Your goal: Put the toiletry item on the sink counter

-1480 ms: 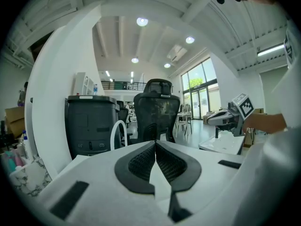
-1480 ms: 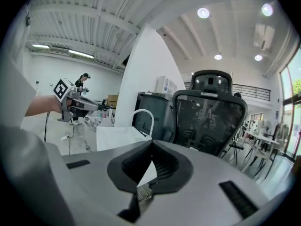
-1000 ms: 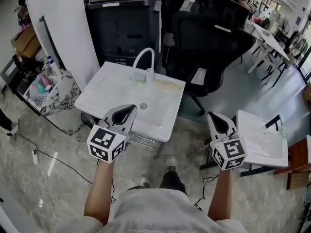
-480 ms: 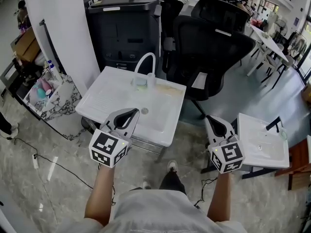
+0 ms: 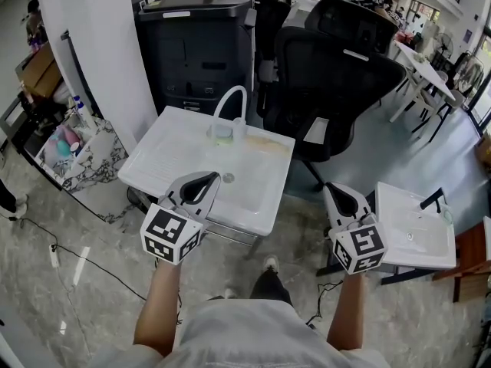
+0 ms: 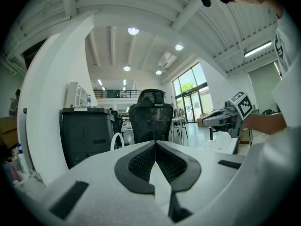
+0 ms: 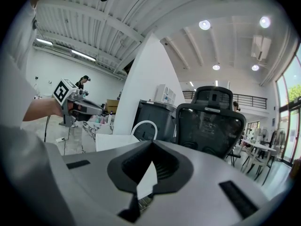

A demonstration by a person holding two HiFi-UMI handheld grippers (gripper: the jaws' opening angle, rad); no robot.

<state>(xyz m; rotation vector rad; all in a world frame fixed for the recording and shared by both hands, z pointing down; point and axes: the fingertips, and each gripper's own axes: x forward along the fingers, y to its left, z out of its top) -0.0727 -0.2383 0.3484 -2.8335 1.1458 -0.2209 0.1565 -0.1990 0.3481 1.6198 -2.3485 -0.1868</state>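
Observation:
A white sink (image 5: 180, 156) with an arched white faucet (image 5: 229, 98) stands in front of me. A small greenish item (image 5: 221, 129) sits at the faucet's base. Several toiletry bottles (image 5: 64, 135) lie in a marble-patterned bin at the far left. My left gripper (image 5: 209, 178) hovers over the sink's front edge, shut and empty; its jaws meet in the left gripper view (image 6: 155, 143). My right gripper (image 5: 334, 188) hangs to the right of the sink, over the floor, also shut on nothing (image 7: 151, 143). Each gripper shows in the other's view: right gripper (image 6: 225, 117), left gripper (image 7: 78, 106).
A dark printer cabinet (image 5: 196, 41) and a black office chair (image 5: 330, 75) stand behind the sink. A second white sink (image 5: 414, 228) sits at the right. A white pillar (image 5: 100, 44) rises at the left. A cable (image 5: 69, 244) runs over the marble floor.
The head view has shifted slightly, so the sink sits a little lower. Both grippers stay shut at nearly the same height; the right one has edged slightly left.

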